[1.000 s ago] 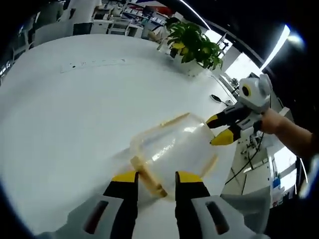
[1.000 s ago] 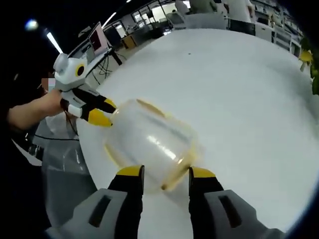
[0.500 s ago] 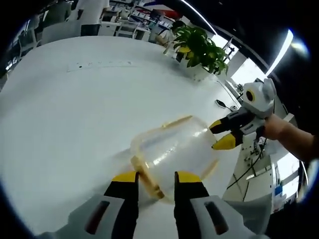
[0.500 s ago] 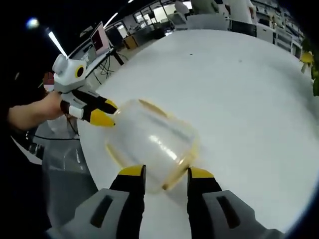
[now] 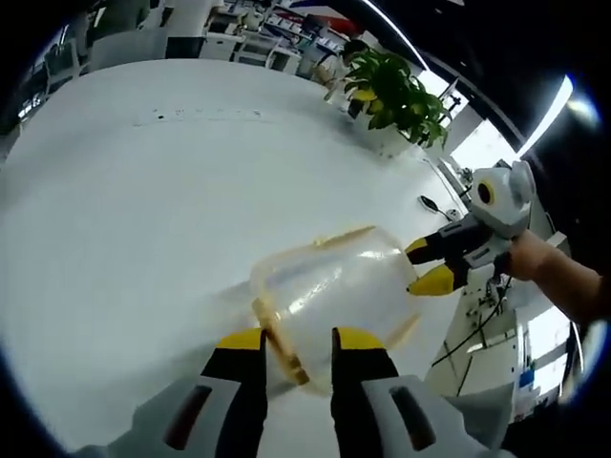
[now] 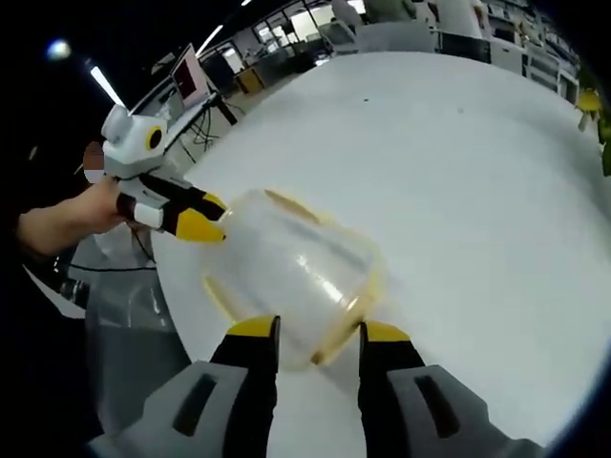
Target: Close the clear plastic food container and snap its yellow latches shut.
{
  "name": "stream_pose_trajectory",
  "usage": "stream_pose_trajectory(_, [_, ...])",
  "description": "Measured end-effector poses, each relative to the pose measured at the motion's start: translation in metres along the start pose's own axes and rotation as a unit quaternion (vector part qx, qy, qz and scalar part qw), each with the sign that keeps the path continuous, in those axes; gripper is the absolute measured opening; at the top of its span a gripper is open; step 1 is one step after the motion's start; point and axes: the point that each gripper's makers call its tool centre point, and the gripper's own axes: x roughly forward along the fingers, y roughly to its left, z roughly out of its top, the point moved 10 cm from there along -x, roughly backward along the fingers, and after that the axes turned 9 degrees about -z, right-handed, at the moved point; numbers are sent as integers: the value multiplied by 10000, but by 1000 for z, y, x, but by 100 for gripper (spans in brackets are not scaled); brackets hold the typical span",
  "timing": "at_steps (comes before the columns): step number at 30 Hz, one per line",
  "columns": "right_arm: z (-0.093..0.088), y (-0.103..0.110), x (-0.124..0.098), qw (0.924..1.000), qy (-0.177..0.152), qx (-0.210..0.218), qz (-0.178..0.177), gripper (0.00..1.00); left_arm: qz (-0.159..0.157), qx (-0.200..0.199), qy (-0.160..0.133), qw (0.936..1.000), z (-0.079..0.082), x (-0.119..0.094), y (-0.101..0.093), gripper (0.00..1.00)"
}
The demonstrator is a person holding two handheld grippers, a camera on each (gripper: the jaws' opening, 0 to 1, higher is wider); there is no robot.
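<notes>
Two grippers: both work at one clear plastic food container (image 5: 334,291) from opposite ends, on a white round table (image 5: 115,210).
Left gripper (image 5: 296,336): its yellow-tipped jaws stand a little apart in the left gripper view, straddling the near yellow latch (image 5: 280,336) at the container's edge; whether they press it cannot be told.
Right gripper (image 6: 311,329): in the right gripper view its jaws stand apart with the container's near rim and a yellow latch (image 6: 342,322) between the tips; contact is not clear.
Container position: lying on the table near its edge, lid on, with yellow strips along its sides.
Opposite gripper, left gripper view: the right gripper (image 5: 434,267), held by a hand (image 5: 535,262), touches the container's far end with its tips close together.
Opposite gripper, right gripper view: the left gripper (image 6: 196,218) meets the container's far end.
Change from a second ago: the container lies in the same spot; both pairs of jaws have narrowed slightly; in the left gripper view the right gripper sits a little lower and further right.
Far background: a potted green plant (image 5: 396,95) stands at the table's far edge, with office desks (image 6: 286,38) beyond.
</notes>
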Motion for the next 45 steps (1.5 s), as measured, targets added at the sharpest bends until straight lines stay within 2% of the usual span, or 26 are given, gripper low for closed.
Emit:
stream_pose_trajectory(4, [0, 2, 0, 10000, 55, 3, -35, 30, 88, 51, 41, 9999, 1, -1, -1, 19])
stream_pose_trajectory(15, [-5, 3, -1, 10000, -20, 34, -69, 31, 78, 26, 48, 10000, 1, -1, -1, 21])
stream_pose_trajectory(18, [1, 8, -3, 9985, 105, -419, -331, 31, 88, 75, 88, 9999, 1, -1, -3, 22])
stream_pose_trajectory(21, [7, 9, -2, 9971, 261, -611, -378, 32, 73, 205, 119, 9997, 1, -1, -4, 24])
stream_pose_trajectory(23, [8, 8, -1, 9968, 322, -634, -368, 33, 96, 406, 73, 9991, 1, -1, -4, 25])
stream_pose_trajectory(25, [10, 7, -2, 9952, 349, -848, -347, 34, 159, 795, 59, 9967, 3, -1, -4, 26])
stream_pose_trajectory(29, [14, 10, -2, 9872, 324, -1483, -489, 37, 351, 1610, 274, 9859, 8, -2, -11, 29])
stream_pose_trajectory(32, [14, 14, -1, 9867, 388, -1490, -516, 37, 453, 1955, 421, 9788, 12, -2, -14, 31])
stream_pose_trajectory(33, [16, 12, -1, 9827, 343, -1746, -514, 38, 416, 2297, 489, 9712, 12, -1, -16, 32])
stream_pose_trajectory(36, [18, 14, -1, 9767, 370, -2032, -584, 40, 435, 2584, 585, 9633, 14, -1, -20, 31])
stream_pose_trajectory(37, [19, 15, -1, 9745, 345, -2135, -592, 41, 384, 2878, 656, 9547, 16, 0, -23, 30])
stream_pose_trajectory(38, [20, 17, -1, 9648, 287, -2558, -532, 40, 358, 3077, 681, 9484, 16, 1, -25, 30])
stream_pose_trajectory(39, [21, 17, -1, 9615, 282, -2677, -551, 40, 403, 3242, 717, 9424, 17, 1, -27, 30])
stream_pose_trajectory(41, [21, 20, -2, 9553, 360, -2893, -500, 37, 320, 3454, 807, 9345, 17, 4, -30, 32])
stream_pose_trajectory(42, [24, 20, -4, 9476, 352, -3111, -629, 34, 329, 3429, 821, 9352, 17, 4, -32, 32])
stream_pose_trajectory(43, [24, 20, -4, 9458, 341, -3168, -622, 34, 349, 3534, 865, 9308, 18, 5, -33, 31])
stream_pose_trajectory(45, [25, 24, -2, 9478, 264, -3147, -433, 39, 308, 3702, 884, 9242, 20, 7, -35, 32])
